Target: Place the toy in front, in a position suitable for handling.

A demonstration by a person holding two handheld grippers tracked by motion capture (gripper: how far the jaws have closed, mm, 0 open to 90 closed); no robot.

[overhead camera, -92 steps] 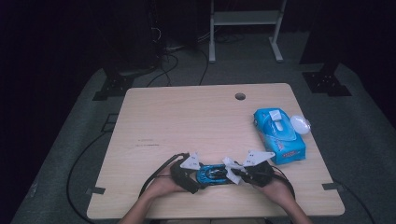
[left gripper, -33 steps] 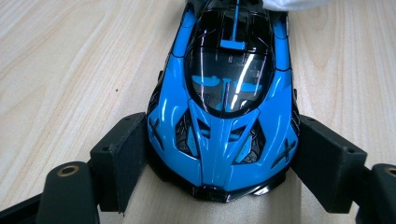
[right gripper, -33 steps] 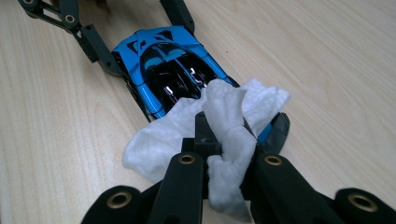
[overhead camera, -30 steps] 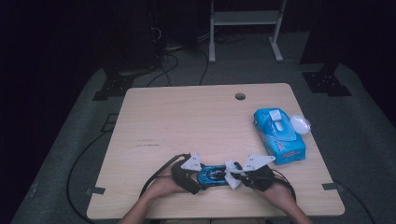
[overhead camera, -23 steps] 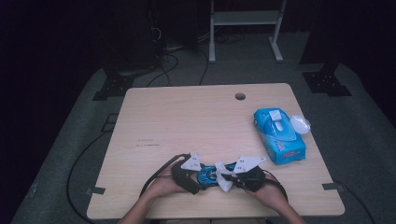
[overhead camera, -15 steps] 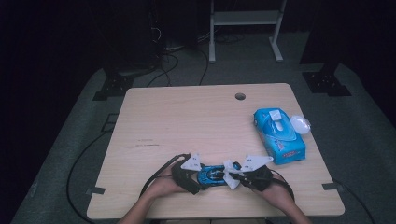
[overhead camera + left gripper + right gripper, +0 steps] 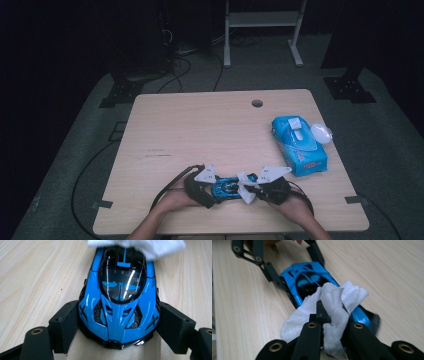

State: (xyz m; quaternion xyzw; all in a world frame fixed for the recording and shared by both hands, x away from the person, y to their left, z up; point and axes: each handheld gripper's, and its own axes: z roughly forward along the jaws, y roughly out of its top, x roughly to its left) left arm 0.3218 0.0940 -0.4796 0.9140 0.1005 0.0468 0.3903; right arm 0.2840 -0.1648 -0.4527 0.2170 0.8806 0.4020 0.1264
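Left gripper (image 7: 117, 340): clamping glossy blue toy car (image 7: 119, 302), unmoved.
Right gripper (image 7: 329, 315): clenched on crumpled white tissue (image 7: 332, 312), shifted back toward three o'clock, wiping mid-stroke.

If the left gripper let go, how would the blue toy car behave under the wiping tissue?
The blue toy car would probably roll, since it sits on wheels on the smooth table. Its glossy shell looks slippery. The tissue, limp and crumpled in the right gripper, would likely drag rather than push firmly.
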